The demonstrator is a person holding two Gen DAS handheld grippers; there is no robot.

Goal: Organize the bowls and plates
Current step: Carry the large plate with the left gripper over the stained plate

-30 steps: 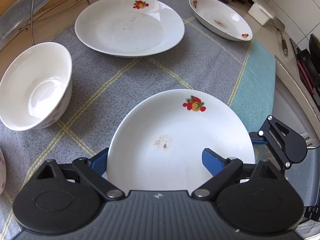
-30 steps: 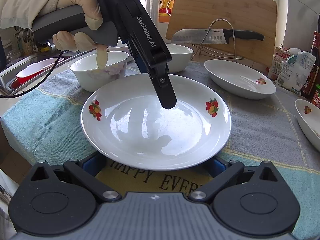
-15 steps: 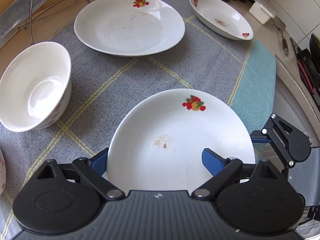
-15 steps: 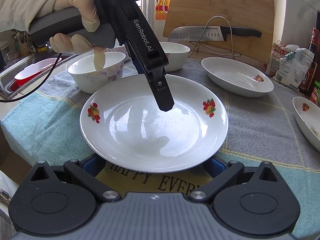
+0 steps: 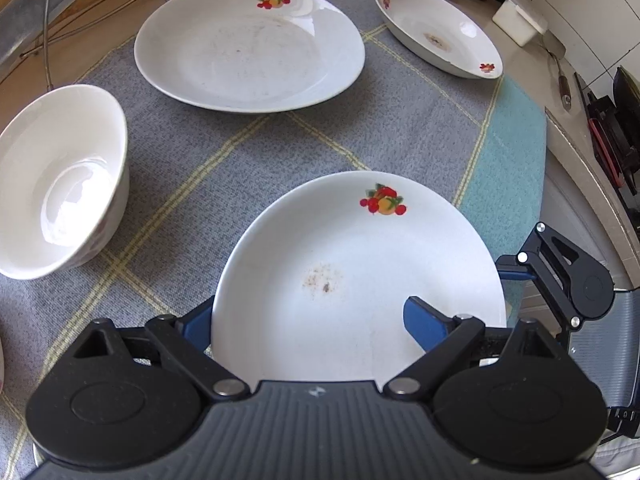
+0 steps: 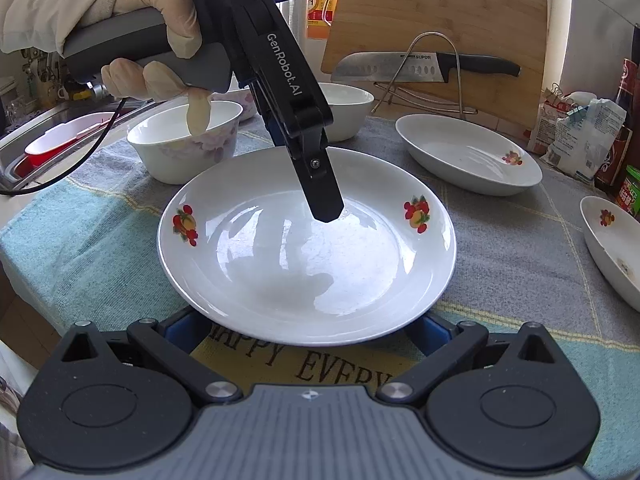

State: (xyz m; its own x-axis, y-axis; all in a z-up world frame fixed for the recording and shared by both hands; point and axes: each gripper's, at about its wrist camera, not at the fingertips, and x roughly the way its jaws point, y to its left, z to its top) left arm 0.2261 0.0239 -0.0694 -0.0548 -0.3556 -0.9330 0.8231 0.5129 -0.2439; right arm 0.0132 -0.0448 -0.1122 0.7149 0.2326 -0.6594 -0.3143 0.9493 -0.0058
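Observation:
A white plate with fruit prints (image 5: 352,264) (image 6: 308,248) lies on the cloth between both grippers. My left gripper (image 5: 312,320) straddles its rim, one blue finger (image 5: 424,322) over the plate, the other under it; in the right wrist view its upper finger (image 6: 320,188) rests inside the plate. My right gripper (image 6: 308,330) stands open at the plate's opposite rim, its blue fingers wide apart on either side and low at the cloth. A second plate (image 5: 248,46) and a third (image 5: 438,36) lie further off. A white bowl (image 5: 56,180) stands at the left.
A floral bowl (image 6: 186,146) and another white bowl (image 6: 344,110) stand behind the plate. A knife on a wire rack (image 6: 424,66) leans by a wooden board (image 6: 436,28). Food packets (image 6: 580,136) line the right. The sink (image 6: 52,144) is at the left.
The plate and left gripper have lifted slightly and shifted a little toward the far plates. The right gripper stays low at the plate's rim.

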